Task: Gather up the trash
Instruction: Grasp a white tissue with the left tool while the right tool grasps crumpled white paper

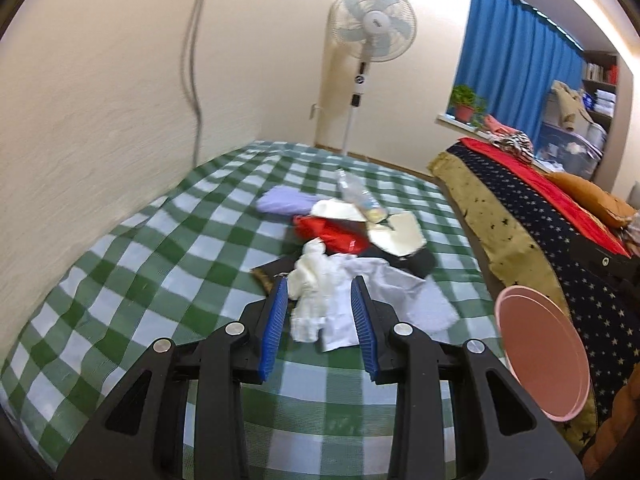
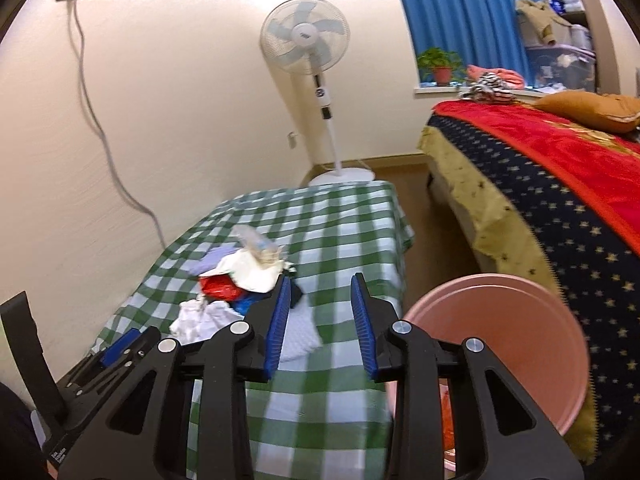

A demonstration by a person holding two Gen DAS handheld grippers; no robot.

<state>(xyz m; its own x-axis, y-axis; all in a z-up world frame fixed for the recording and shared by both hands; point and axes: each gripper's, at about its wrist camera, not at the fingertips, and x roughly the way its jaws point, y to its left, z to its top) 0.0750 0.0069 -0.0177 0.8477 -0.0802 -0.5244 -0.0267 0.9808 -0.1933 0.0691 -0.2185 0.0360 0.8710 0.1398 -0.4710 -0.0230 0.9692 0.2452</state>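
A pile of trash lies on the green checked tablecloth: crumpled white tissue, a flat white paper, a red wrapper, a clear plastic bottle, cream paper pieces and a lilac cloth. My left gripper is open, its blue pads on either side of the white tissue, just above it. My right gripper is open and empty above the table, right of the pile. A pink bin stands at the table's right side; it also shows in the left wrist view.
A white standing fan stands beyond the table's far end. A bed with a starred dark cover and red blanket runs along the right. A grey cable hangs down the wall on the left. The left gripper's body shows in the right wrist view.
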